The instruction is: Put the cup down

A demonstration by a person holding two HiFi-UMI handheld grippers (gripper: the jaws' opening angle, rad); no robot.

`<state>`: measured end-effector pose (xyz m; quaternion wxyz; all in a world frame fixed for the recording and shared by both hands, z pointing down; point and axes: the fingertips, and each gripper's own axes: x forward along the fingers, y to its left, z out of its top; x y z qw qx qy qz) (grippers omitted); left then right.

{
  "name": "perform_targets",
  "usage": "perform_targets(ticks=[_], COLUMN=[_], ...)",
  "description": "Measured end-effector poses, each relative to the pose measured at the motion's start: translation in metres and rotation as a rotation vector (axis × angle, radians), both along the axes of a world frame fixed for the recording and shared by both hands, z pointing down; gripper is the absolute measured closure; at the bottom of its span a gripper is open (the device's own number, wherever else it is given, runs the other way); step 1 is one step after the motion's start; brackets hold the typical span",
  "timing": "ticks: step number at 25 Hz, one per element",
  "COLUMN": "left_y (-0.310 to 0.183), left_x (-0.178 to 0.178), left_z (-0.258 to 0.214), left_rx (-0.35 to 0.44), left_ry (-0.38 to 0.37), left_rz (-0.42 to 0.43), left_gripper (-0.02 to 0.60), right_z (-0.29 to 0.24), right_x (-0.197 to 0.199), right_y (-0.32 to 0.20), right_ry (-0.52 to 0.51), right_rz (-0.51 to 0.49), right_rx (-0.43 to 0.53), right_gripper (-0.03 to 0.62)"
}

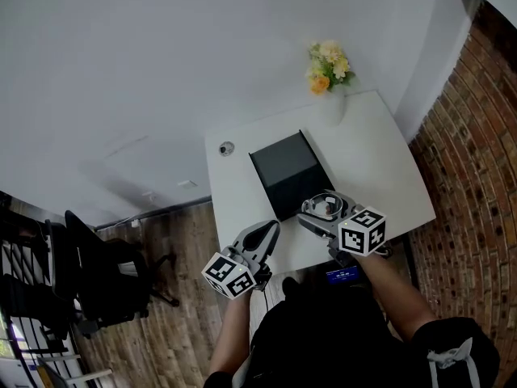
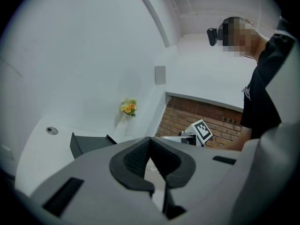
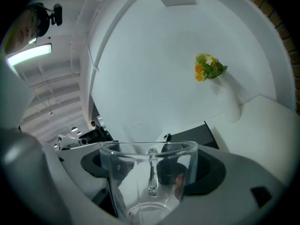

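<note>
A clear glass cup (image 3: 149, 182) with a handle sits upright between the jaws of my right gripper (image 3: 152, 170), which is shut on it. From the head view the cup (image 1: 326, 207) hangs over the near right part of the white table (image 1: 380, 152), just beside the black box (image 1: 291, 172). My left gripper (image 1: 262, 237) is at the table's near edge, left of the cup. Its pads (image 2: 136, 161) meet with nothing between them, so the left gripper (image 2: 150, 165) is shut.
A white vase of yellow and orange flowers (image 1: 327, 67) stands at the table's far edge. A small round fitting (image 1: 226, 148) is set in the far left corner. A brick wall (image 1: 477, 152) runs along the right. A dark office chair (image 1: 105, 273) stands on the wooden floor at left.
</note>
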<state>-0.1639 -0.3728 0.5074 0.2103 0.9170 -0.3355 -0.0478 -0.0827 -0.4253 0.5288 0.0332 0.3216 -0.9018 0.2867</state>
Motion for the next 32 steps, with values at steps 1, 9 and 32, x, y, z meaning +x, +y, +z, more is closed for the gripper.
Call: perform_targets(ticks=[1, 9, 32], left_y=[0.002, 0.008, 0.003], left_x=[-0.001, -0.021, -0.044], left_z=[0.0, 0.0, 0.012], left_rx=[0.0, -0.019, -0.059], left_ry=[-0.004, -0.045, -0.001], left_rz=[-0.002, -0.049, -0.095], left_gripper=[0.574, 0.574, 0.574], right_z=[0.005, 0.042, 0.069], right_x=[-0.003, -0.047, -0.093], right_y=[-0.003, -0.047, -0.097], right_ry=[0.021, 0.138, 0.439], right_rz=[0.0, 0.025, 0.124], right_rx=[0.006, 0.084, 0.351], right_gripper=[0.155, 0.155, 0.155])
